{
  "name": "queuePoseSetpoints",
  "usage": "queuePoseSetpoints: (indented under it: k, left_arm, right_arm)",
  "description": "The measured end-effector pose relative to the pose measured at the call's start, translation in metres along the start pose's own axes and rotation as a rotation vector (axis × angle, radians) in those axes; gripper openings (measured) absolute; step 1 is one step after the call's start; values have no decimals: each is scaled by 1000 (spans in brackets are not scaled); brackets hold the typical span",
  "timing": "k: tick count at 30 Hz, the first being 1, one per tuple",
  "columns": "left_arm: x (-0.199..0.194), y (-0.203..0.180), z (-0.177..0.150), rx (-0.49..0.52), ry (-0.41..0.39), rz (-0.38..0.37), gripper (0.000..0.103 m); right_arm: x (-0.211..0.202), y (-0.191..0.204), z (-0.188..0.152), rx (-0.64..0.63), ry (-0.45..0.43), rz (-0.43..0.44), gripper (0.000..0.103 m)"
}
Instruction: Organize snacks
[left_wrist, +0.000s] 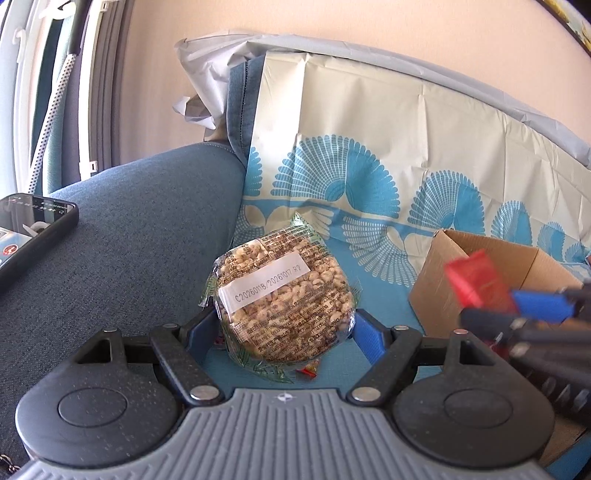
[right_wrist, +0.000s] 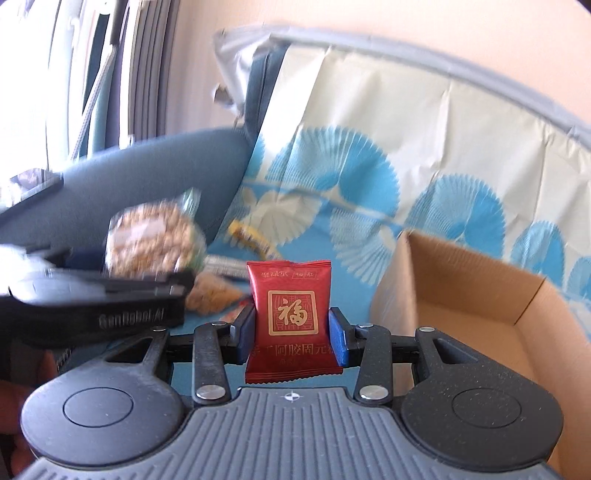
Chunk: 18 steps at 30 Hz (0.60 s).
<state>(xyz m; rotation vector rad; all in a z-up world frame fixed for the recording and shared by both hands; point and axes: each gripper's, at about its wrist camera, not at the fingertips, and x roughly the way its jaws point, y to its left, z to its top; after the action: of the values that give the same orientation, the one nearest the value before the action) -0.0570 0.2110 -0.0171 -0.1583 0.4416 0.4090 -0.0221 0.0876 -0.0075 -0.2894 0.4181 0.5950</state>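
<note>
A round puffed-grain cake in clear wrap with a white date label (left_wrist: 282, 295) sits upright between the blue pads of my left gripper (left_wrist: 284, 332), which is shut on it above the sofa seat. My right gripper (right_wrist: 291, 332) is shut on a small red sachet with a gold character (right_wrist: 290, 314), held upright just left of the open cardboard box (right_wrist: 480, 295). In the left wrist view the red sachet (left_wrist: 476, 282) and the right gripper (left_wrist: 532, 317) show blurred before the box (left_wrist: 436, 295). The left gripper (right_wrist: 122, 295) with the grain cake (right_wrist: 155, 240) appears blurred at left.
A blue-and-cream patterned sheet (left_wrist: 369, 166) covers the sofa back and seat. A phone (left_wrist: 29, 240) lies on the blue armrest. Several loose snack packets (right_wrist: 255, 236) lie on the seat behind the grippers. The box interior looks bare.
</note>
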Motion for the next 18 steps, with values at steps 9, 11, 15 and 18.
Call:
queuePoseSetpoints:
  k: [9, 11, 15, 18]
  left_arm:
    - [-8, -12, -1, 63, -24, 43, 82]
    - [-8, -14, -1, 72, -19, 54, 82]
    - [-10, -18, -1, 92, -15, 76, 82]
    - [-12, -25, -2, 121, -21, 94, 82]
  right_arm:
    - [-44, -60, 26, 86, -113, -66, 43]
    - [-55, -84, 31, 109, -139, -93, 43]
    - [-80, -140, 32, 125, -183, -153, 43]
    - [-100, -179, 20, 112, -239, -210, 43]
